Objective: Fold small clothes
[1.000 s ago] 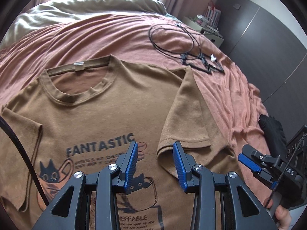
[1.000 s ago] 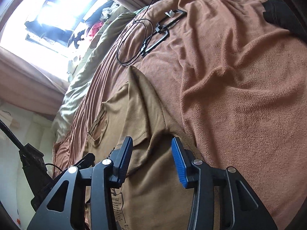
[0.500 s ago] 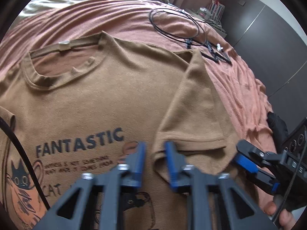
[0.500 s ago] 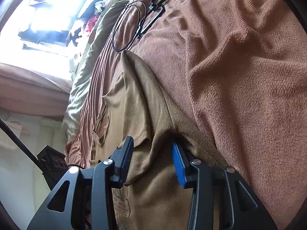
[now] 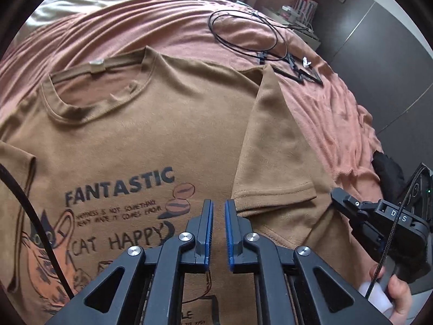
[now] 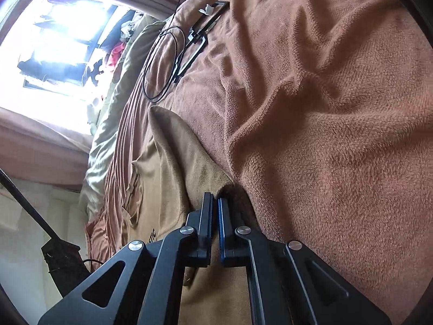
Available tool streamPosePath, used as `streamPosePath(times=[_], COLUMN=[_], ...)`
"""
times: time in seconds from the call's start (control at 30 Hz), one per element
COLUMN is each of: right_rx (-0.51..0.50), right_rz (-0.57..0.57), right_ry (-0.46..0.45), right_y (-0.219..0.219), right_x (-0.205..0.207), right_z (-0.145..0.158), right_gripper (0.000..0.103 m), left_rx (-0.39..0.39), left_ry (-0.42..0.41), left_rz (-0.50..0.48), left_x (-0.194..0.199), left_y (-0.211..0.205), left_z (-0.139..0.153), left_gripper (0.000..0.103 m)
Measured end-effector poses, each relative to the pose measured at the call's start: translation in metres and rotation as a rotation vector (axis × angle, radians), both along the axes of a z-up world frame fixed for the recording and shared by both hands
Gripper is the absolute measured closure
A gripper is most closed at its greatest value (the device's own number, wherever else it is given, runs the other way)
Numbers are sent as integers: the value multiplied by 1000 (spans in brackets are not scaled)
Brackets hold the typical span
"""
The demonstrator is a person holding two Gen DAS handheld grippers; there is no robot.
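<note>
Both grippers have narrowed and moved in on the folded sleeve since a second ago.

The right gripper [image 6: 215, 201] has just been closing and now pinches the side edge of the brown T-shirt [image 5: 167, 124], below the sleeve [image 5: 273, 162]. The left gripper [image 5: 218, 205] closed, then eased slightly; its jaws stand narrow above the print beside the sleeve hem, and I cannot tell whether any cloth sits between them. The one shirt lies face up on the pink blanket [image 6: 338, 135] of the bed. By the look of it folding has barely begun: one sleeve is turned in over the chest, while the other sleeve [image 5: 16, 178] and the body remain flat. Also in view: one looped black cable [image 5: 243, 31], two grippers, one shirt.
</note>
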State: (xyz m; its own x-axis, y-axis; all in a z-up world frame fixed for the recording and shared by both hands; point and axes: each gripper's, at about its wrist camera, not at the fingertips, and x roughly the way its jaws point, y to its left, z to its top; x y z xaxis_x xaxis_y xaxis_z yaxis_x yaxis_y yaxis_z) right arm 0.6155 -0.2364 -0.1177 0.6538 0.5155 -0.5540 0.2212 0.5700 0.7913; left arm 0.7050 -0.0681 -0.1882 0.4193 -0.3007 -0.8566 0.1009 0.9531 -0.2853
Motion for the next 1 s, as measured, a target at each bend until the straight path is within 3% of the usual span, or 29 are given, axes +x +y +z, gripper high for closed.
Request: streamPosePath(times=[0.03, 0.1, 0.13, 0.2, 0.27, 0.63, 0.77, 0.83, 0.87, 1.0], right_rx=[7, 55, 69, 70, 61, 100, 102, 80, 75, 50], right_rz=[-5, -10, -15, -38, -62, -124, -109, -99, -93, -90], right_ry=[7, -2, -4, -19, -38, -33, -20, -23, -28, -48], right_y=[-2, -8, -11, -17, -21, -26, -16, -10, -7, -6], right_x=[-2, -4, -4, -8, -15, -29, -28, -26, -23, -21], right_z=[1, 5, 8, 11, 14, 10, 8, 11, 14, 21], right_gripper=[102, 96, 91, 60, 45, 46, 55, 56, 56, 56], left_rx=[-4, 8, 15, 7, -7, -29, 13, 15, 23, 17], left_ry=[-8, -31, -50, -67, -70, -55, -47, -54, -49, -57], left_rz=[-5, -10, -14, -31, -42, -117, -129, -129, -132, -137], left_x=[0, 1, 0, 1, 4, 21, 23, 22, 23, 24], left_y=[0, -2, -6, -14, -22, -78, -90, -91, -91, -82], left_z=[4, 10, 15, 19, 20, -4, -16, -18, -19, -7], left_gripper=[83, 62, 60, 56, 56, 56, 57, 71, 91, 97])
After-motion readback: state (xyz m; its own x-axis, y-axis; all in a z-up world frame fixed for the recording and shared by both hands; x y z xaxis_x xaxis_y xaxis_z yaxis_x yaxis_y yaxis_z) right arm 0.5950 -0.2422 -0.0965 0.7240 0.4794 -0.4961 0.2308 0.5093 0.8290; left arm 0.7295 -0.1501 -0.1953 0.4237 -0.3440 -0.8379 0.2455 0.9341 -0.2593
